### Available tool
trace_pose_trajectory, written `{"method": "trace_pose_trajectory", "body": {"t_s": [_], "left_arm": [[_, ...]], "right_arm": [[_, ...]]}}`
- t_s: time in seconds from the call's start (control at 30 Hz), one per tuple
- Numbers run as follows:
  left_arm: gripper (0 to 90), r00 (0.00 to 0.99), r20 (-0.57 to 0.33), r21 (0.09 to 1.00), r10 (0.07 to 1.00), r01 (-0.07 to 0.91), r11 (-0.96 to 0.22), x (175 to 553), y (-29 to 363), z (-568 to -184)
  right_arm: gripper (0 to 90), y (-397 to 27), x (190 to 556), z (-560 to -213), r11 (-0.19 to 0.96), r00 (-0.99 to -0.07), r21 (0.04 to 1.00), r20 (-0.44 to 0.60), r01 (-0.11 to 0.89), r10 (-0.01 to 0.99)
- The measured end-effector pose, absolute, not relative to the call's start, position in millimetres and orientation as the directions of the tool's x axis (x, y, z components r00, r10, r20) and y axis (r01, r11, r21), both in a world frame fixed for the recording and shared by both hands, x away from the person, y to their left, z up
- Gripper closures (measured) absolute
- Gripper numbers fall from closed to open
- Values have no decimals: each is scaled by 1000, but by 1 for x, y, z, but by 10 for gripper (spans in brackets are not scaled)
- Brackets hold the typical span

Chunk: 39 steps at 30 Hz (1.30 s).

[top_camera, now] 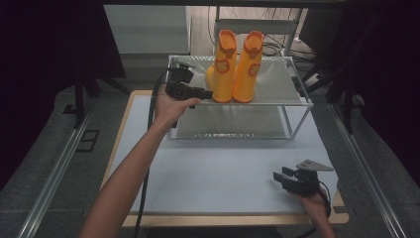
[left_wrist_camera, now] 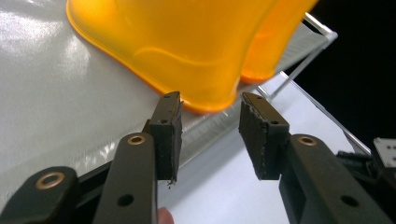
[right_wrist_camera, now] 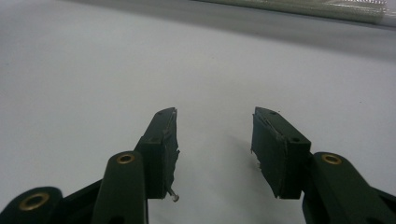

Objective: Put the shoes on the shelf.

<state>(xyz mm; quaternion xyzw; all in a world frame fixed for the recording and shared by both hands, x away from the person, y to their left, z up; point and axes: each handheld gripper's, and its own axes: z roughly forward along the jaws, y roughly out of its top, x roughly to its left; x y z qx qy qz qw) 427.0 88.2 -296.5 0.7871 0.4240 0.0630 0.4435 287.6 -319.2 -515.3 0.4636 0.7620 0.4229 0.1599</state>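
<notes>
Two orange rubber boots stand upright side by side on the top shelf of a small metal rack: the left boot and the right boot. My left gripper is held level at the shelf's left front, its tips next to the left boot's toe. In the left gripper view its jaws stand open, with the near boot's toe just beyond the tips and no pad pressing on it; the other boot is behind. My right gripper rests open at the front right, with nothing between its jaws.
The rack has a lower shelf under the top one and stands at the back of a pale mat on a wooden table. Metal rails run along both sides. Cables and dark gear lie behind the rack.
</notes>
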Motion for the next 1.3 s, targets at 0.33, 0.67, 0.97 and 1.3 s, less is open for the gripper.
{"method": "trace_pose_trajectory", "body": {"t_s": [0.33, 0.67, 0.97, 1.3], "left_arm": [[534, 681, -276, 776, 679, 574, -260, 394, 106, -300], [512, 710, -291, 785, 642, 561, -264, 363, 124, -316], [509, 713, -323, 779, 622, 574, -253, 345, 142, -338], [504, 709, -323, 773, 627, 580, -259, 319, 159, -376]], "right_arm": [[497, -319, 288, -515, 215, -518, 792, 145, 572, 843], [497, -319, 288, -514, 218, -522, 796, 140, 564, 841], [496, -318, 289, -515, 216, -517, 793, 142, 570, 844], [495, -319, 290, -515, 220, -518, 790, 140, 572, 844]]}}
